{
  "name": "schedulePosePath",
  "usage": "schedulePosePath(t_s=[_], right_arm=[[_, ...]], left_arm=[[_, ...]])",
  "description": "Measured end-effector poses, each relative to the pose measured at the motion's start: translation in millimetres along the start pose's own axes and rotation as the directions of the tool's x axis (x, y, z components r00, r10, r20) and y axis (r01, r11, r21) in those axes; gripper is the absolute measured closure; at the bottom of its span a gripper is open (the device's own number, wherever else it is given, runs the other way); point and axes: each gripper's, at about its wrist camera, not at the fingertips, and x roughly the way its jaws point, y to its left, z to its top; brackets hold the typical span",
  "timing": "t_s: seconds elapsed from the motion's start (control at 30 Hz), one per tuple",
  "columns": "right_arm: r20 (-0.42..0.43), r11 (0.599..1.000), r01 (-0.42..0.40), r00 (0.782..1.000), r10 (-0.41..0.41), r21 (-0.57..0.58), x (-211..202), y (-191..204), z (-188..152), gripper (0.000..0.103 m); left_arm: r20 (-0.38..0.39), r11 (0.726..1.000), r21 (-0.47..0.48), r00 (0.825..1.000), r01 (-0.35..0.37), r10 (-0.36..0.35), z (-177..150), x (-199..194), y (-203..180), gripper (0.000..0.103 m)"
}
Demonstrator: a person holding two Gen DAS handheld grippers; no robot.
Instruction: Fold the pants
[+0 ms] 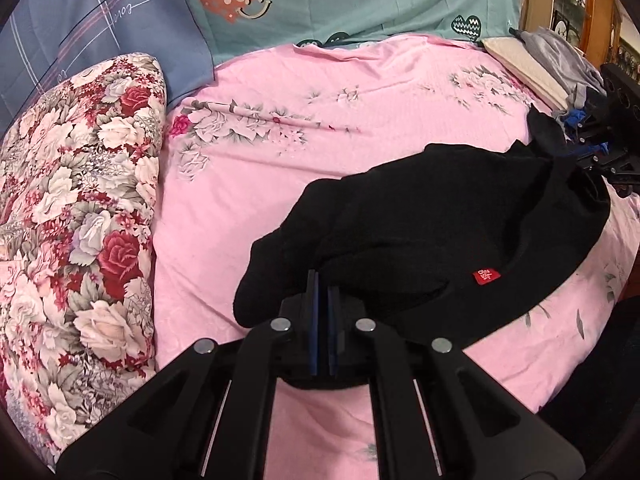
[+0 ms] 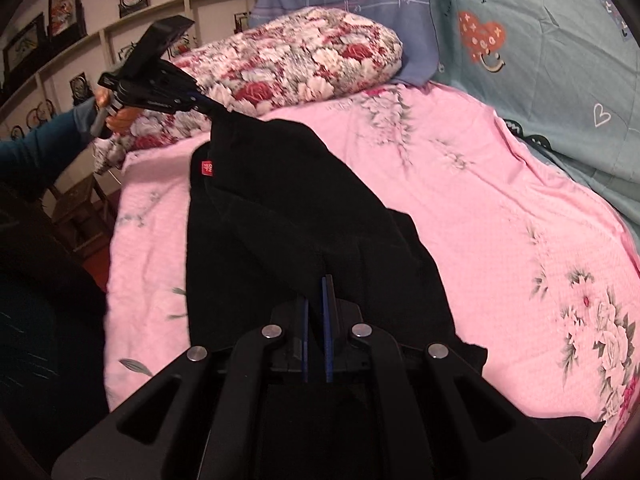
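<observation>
Black pants (image 1: 432, 216) stretched lengthwise between left gripper (image 1: 322, 280), right gripper (image 2: 316, 284).

Pink floral bedsheet (image 1: 280, 184) across the bed. Rose-patterned folded quilt (image 1: 80, 216) along one side, touching a blue plaid pillow (image 1: 100, 28). Just beside it, a teal pillow (image 1: 360, 0) printed with hearts. Folded cream and grey cloths (image 1: 536, 64) stacked at the far corner. Framed pictures (image 2: 64, 4) on cream wall shelves (image 2: 160, 12).

Red tag (image 1: 486, 276) text unreadable; pants (image 2: 304, 216) cut off below.
</observation>
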Motion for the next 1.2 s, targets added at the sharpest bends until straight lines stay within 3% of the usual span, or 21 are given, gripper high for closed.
schedulePosePath(t_s=[0.23,0.37,0.43,0.5,0.57,0.6,0.63,0.67,0.7,0.73,0.8,0.87,0.93,1.03,1.1,1.2], right_arm=[[-0.052,0.996,-0.086,0.995,0.086,-0.011,2.1,11.0,-16.2,0.097],[-0.139,0.994,-0.086,0.987,0.076,-0.062,21.7,26.0,-31.3,0.097],[-0.21,0.991,-0.087,0.976,0.064,-0.102,35.6,36.9,-42.8,0.097],[-0.25,0.987,-0.087,0.967,0.051,-0.135,44.1,44.4,-52.3,0.093],[-0.271,0.988,-0.091,0.961,0.054,-0.126,46.8,46.7,-57.5,0.079],[-0.274,0.989,-0.102,0.959,0.07,-0.107,45.1,45.9,-58.0,0.072],[-0.274,0.99,-0.104,0.959,0.075,-0.093,42.5,44.3,-57.2,0.056],[-0.266,0.992,-0.105,0.961,0.081,-0.074,37.4,42.7,-55.5,0.053],[-0.247,0.992,-0.107,0.965,0.088,-0.068,31.8,41.8,-53.8,0.053],[-0.222,0.992,-0.11,0.97,0.095,-0.056,24.6,40.0,-51.3,0.053],[-0.183,0.993,-0.117,0.976,0.116,0.006,15.6,34.3,-48.9,0.053],[-0.161,0.991,-0.104,0.98,0.118,0.089,15.4,28.1,-53.2,0.052],[-0.198,0.984,-0.086,0.973,0.116,0.154,23.8,26.1,-66.7,0.052],[-0.236,0.987,-0.052,0.968,0.088,0.152,23.5,29.1,-84.4,0.052],[-0.204,0.988,-0.027,0.977,0.059,0.154,3.0,21.5,-84.1,0.052],[-0.122,0.971,0.082,0.991,-0.056,0.225,-49.3,-19.5,-76.6,0.052]], left_arm=[[-0.043,0.999,-0.045,0.999,-0.01,0.008,-28.4,-1.1,3.5,0.099],[-0.189,0.999,-0.039,0.982,-0.022,0.014,-47.4,36.7,1.1,0.094],[-0.225,0.998,-0.061,0.974,-0.009,-0.006,-57.1,44.7,1.2,0.092],[-0.2,0.995,-0.102,0.979,0.014,-0.035,-62.1,37.9,5.9,0.091],[-0.155,0.989,-0.14,0.986,0.041,-0.063,-60.0,23.5,10.6,0.09],[-0.136,0.989,-0.14,0.989,0.043,-0.063,-56.2,15.5,9.5,0.089],[-0.119,0.99,-0.133,0.992,0.036,-0.052,-51.5,9.6,7.8,0.084],[-0.095,0.993,-0.117,0.995,0.023,-0.034,-45.2,2.9,3.4,0.077],[-0.069,0.994,-0.104,0.997,0.024,-0.031,-39.2,-1.9,-1.1,0.06],[-0.036,0.995,-0.095,0.999,0.034,-0.038,-32.2,-6.3,-6.0,0.051],[-0.006,0.996,-0.07,0.998,0.056,-0.056,-26.1,-8.2,-18.6,0.05],[-0.036,0.997,-0.066,0.998,0.051,-0.053,-30.3,4.5,-24.2,0.045],[-0.122,0.994,-0.102,0.992,0.024,-0.036,-43.6,28.9,-20.7,0.044],[-0.292,0.99,-0.138,0.956,-0.03,-0.011,-72.7,67.0,-15.2,0.043],[-0.291,0.987,-0.156,0.957,-0.04,-0.008,-78.5,61.9,-12.1,0.045],[-0.218,0.987,-0.161,0.976,-0.027,-0.008,-71.7,32.5,-13.0,0.045]])
